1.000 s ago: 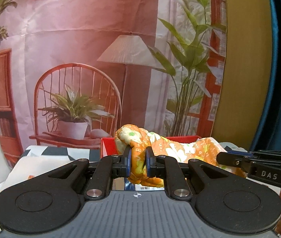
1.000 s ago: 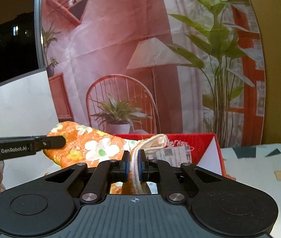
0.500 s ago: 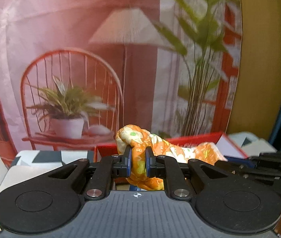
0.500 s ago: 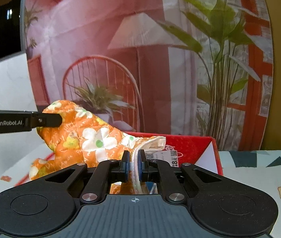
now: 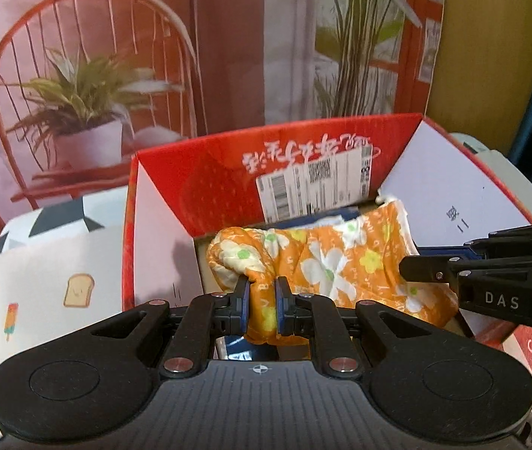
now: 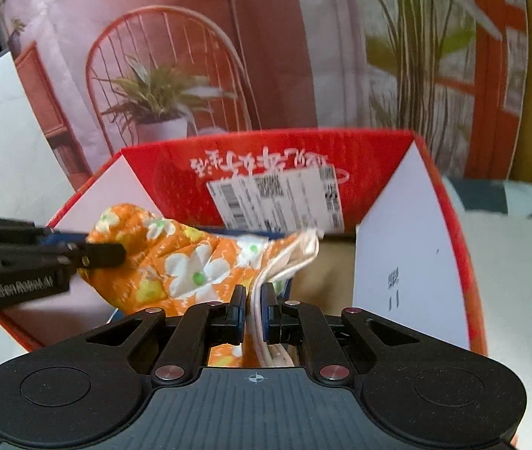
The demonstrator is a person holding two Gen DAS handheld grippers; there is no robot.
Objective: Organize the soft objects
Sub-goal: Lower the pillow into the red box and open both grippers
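Note:
An orange quilted cloth with white and yellow flowers point(image 5: 344, 258) hangs between my two grippers, over the open red cardboard box point(image 5: 198, 187). My left gripper point(image 5: 262, 300) is shut on a bunched left end of the cloth. My right gripper point(image 6: 253, 309) is shut on the cloth's cream-edged right end point(image 6: 288, 262). The cloth point(image 6: 187, 262) sits low inside the box point(image 6: 442, 202), between its raised flaps. Each gripper shows in the other's view: the right one point(image 5: 491, 281) and the left one point(image 6: 41, 258).
The box has white inner flaps and a shipping label point(image 5: 314, 183) on its back flap. It stands on a tablecloth with cartoon prints point(image 5: 59, 262). A printed backdrop of a chair and plants point(image 5: 89, 75) hangs close behind. A blue item lies in the box under the cloth.
Both grippers have tilted down and lowered the cloth from above the box rim into the box. The box interior and its flaps have come into view. Both grips are unchanged.

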